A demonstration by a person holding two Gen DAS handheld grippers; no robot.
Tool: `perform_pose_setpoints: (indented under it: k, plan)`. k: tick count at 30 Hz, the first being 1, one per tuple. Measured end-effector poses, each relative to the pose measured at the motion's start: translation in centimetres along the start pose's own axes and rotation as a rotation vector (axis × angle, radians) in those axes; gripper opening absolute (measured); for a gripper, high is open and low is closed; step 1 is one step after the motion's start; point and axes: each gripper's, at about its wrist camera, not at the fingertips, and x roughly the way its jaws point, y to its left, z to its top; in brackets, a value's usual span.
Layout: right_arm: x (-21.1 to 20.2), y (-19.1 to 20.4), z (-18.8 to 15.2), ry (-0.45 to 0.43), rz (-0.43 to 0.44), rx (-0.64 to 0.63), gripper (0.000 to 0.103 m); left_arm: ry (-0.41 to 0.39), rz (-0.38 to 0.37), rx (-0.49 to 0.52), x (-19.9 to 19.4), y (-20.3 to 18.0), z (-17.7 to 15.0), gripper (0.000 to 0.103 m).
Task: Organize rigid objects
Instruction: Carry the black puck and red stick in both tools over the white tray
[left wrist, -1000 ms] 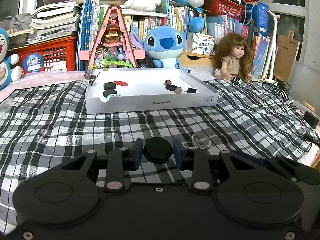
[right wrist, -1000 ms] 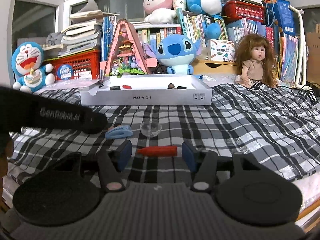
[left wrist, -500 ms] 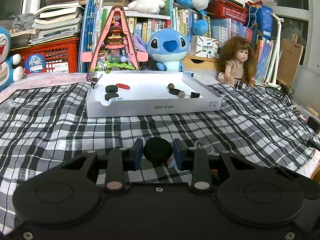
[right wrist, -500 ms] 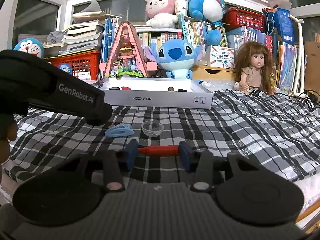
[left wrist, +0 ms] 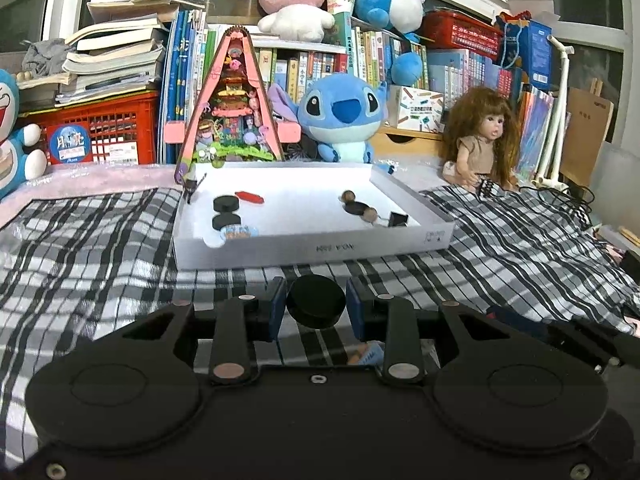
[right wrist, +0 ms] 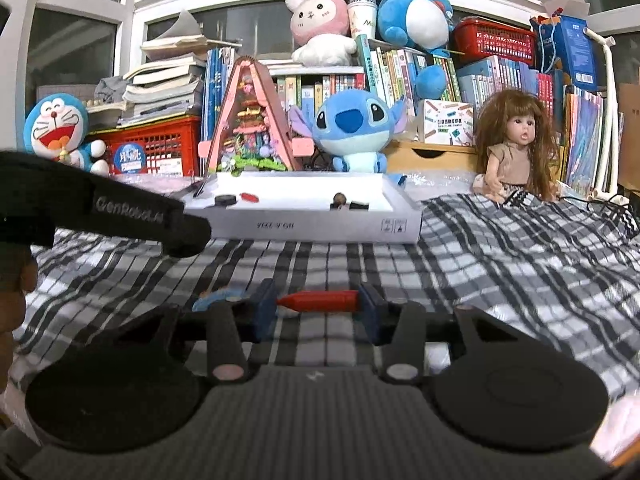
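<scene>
Both of my tongs have lifted off the plaid cloth (left wrist: 520,248) since a second ago, each carrying its piece. On my left, the gripper (left wrist: 316,306) is clamped on a black disc (left wrist: 316,301), held above the cloth just short of the white tray (left wrist: 312,249). On my right, the gripper (right wrist: 318,308) has just closed on a red crayon (right wrist: 318,301), gripped end to end between the pads. Beyond it lies the tray, holding two more discs (left wrist: 226,211), another red piece (left wrist: 249,197) and small dark bits. Plush toys, a doll (right wrist: 514,148) and books stand behind.
</scene>
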Motion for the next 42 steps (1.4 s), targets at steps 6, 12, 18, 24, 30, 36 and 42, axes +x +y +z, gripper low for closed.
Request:
perform_pose_setpoints:
  k: [6, 12, 18, 24, 30, 36, 42]
  plan:
    - [1.5, -1.6, 2.7, -0.001, 0.017, 0.030, 0.050, 0.002, 0.020, -0.029, 1.6, 1.1, 2.0, 0.031]
    - [3.7, -3.5, 5.5, -0.028, 0.048, 0.086, 0.050, -0.004, 0.026, -0.054, 3.8, 2.5, 5.1, 0.031]
    - [7.2, -4.7, 8.7, -0.002, 0.072, 0.100, 0.050, 0.008, 0.013, -0.120, 7.3, 4.4, 7.9, 0.030]
    - [11.4, -5.8, 11.4, 0.073, 0.140, 0.118, 0.050, 0.062, 0.040, -0.160, 11.5, 5.7, 9.9, 0.030]
    - [16.4, -6.8, 13.1, 0.167, 0.154, 0.168, 0.050, 0.084, 0.074, -0.189, 15.0, 6.3, 11.5, 0.030]
    - [21.1, -7.7, 13.9, 0.246, 0.149, 0.220, 0.050, 0.113, 0.133, -0.184, 18.6, 6.5, 12.1, 0.031]
    - [24.5, -7.4, 14.1, 0.281, 0.129, 0.227, 0.050, 0.126, 0.170, -0.226, 21.4, 6.9, 12.1, 0.031]
